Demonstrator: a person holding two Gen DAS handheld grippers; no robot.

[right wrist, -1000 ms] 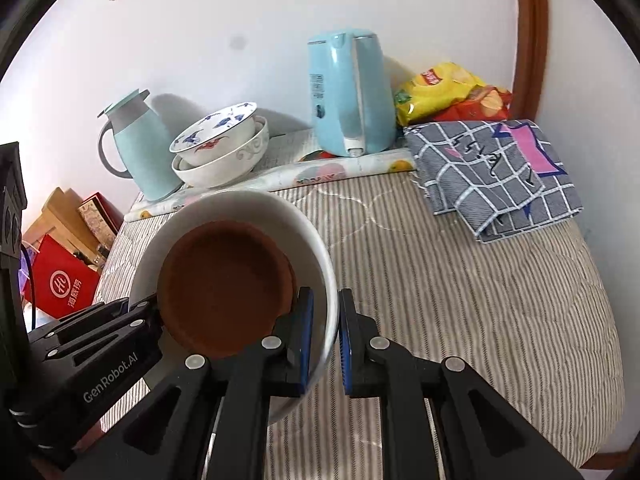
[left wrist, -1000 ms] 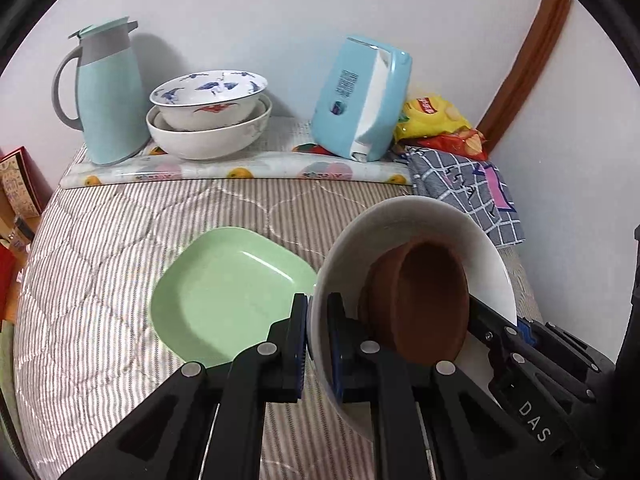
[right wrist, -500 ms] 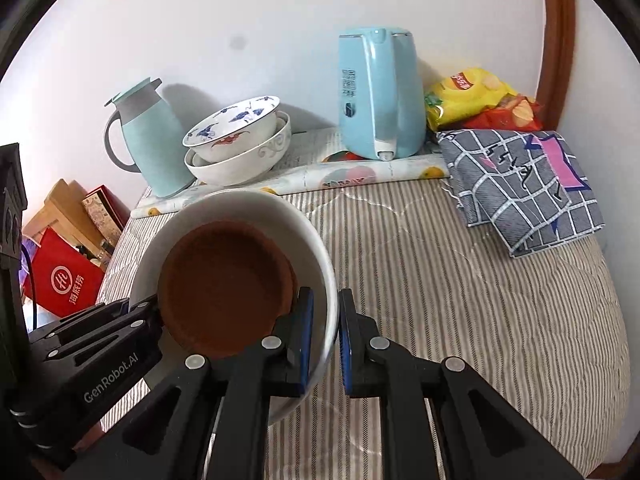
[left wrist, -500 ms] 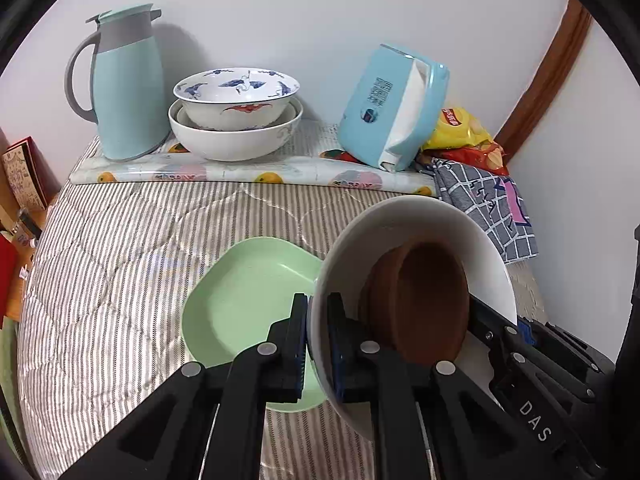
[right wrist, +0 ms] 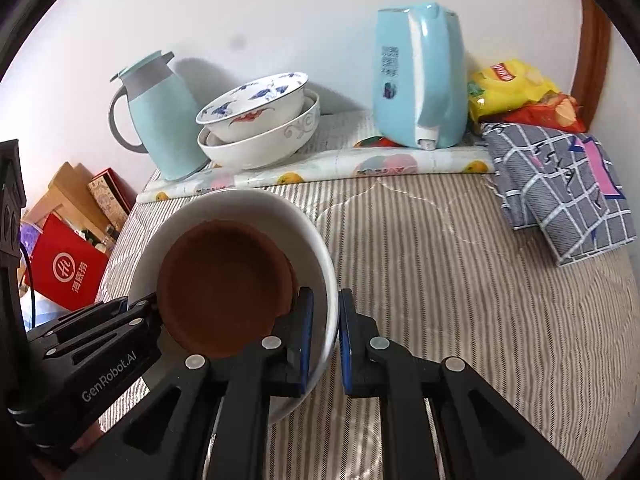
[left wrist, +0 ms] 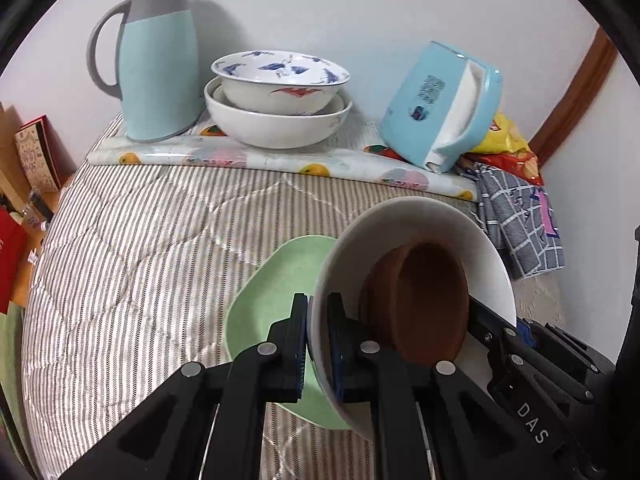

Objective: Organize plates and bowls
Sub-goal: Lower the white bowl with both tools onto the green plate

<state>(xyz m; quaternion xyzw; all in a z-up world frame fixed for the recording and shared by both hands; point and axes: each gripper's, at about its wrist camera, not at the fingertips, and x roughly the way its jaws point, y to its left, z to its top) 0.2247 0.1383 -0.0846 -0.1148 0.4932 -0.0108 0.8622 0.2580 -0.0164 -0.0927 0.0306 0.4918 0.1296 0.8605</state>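
A white bowl (left wrist: 420, 220) with a brown bowl (left wrist: 424, 300) inside it is held up between both grippers. My left gripper (left wrist: 318, 340) is shut on its left rim. My right gripper (right wrist: 323, 332) is shut on its right rim (right wrist: 316, 240); the brown bowl (right wrist: 224, 284) shows inside. A green plate (left wrist: 276, 292) lies on the striped table under and left of the held bowl. A blue-patterned bowl (left wrist: 280, 80) sits in a white bowl (left wrist: 276, 128) at the back, also in the right wrist view (right wrist: 256, 108).
A teal thermos jug (left wrist: 160, 56) stands back left and a light blue kettle (left wrist: 440, 108) back right on a fruit-print mat (left wrist: 280, 160). A checked cloth (right wrist: 560, 184) and snack bags (right wrist: 516, 92) lie at the right. Boxes (right wrist: 68, 268) sit beyond the left edge.
Both grippers have carried the white bowl forward toward the back of the table. The stacked bowls, jug and kettle look nearer, and the green plate now lies partly under the held bowl.
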